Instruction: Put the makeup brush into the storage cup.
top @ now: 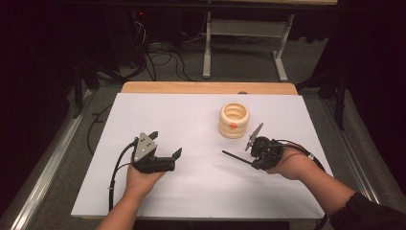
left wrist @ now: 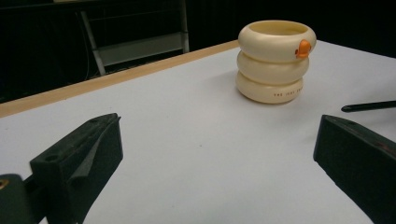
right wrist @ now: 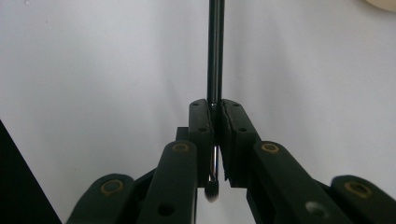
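A cream holder built like three stacked rings, with a small orange beak, stands upright on the white table right of centre. My right gripper lies low in front of that holder, shut on a thin black pen that points left across the table. In the right gripper view the pads pinch the pen near its rear end. My left gripper rests at the left, jaws wide apart with nothing between them. The left gripper view faces the holder and the pen tip.
A wooden strip runs along the table's far edge. Beyond it on the dark floor are cables and a white table frame. A metal rail borders the left side.
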`<state>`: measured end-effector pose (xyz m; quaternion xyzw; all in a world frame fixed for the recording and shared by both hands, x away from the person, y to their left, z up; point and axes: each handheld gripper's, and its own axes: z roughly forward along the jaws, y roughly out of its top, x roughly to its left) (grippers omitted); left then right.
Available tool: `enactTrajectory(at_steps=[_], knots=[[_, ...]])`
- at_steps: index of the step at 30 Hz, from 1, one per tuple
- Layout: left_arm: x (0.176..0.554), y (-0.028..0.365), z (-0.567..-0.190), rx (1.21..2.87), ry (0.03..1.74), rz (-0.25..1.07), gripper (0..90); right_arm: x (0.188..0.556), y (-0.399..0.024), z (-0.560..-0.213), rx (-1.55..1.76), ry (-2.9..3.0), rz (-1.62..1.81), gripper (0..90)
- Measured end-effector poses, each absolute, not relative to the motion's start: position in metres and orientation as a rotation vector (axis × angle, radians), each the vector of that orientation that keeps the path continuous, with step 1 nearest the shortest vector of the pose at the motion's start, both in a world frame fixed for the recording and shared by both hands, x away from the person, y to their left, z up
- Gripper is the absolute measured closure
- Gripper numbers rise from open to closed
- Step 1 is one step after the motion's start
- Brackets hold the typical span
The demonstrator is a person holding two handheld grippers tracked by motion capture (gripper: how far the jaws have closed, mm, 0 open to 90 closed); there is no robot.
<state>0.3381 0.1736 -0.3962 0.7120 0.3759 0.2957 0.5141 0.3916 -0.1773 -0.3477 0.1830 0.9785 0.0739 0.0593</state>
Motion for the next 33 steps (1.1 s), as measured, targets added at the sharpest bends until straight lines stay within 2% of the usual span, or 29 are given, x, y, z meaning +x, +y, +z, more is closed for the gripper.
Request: enactTrajectory(at_steps=[16, 33], knots=[[0.340, 0.161, -0.417, 1.843, 0.888, 0.742, 3.2, 0.390, -0.164, -0.351, 0.500, 2.976, 0.236, 85.9], [0.336, 0.143, -0.423, 1.995, 0.765, 0.928, 4.5, 0.388, -0.146, -0.348, 0.438, 2.988, 0.240, 86.0]])
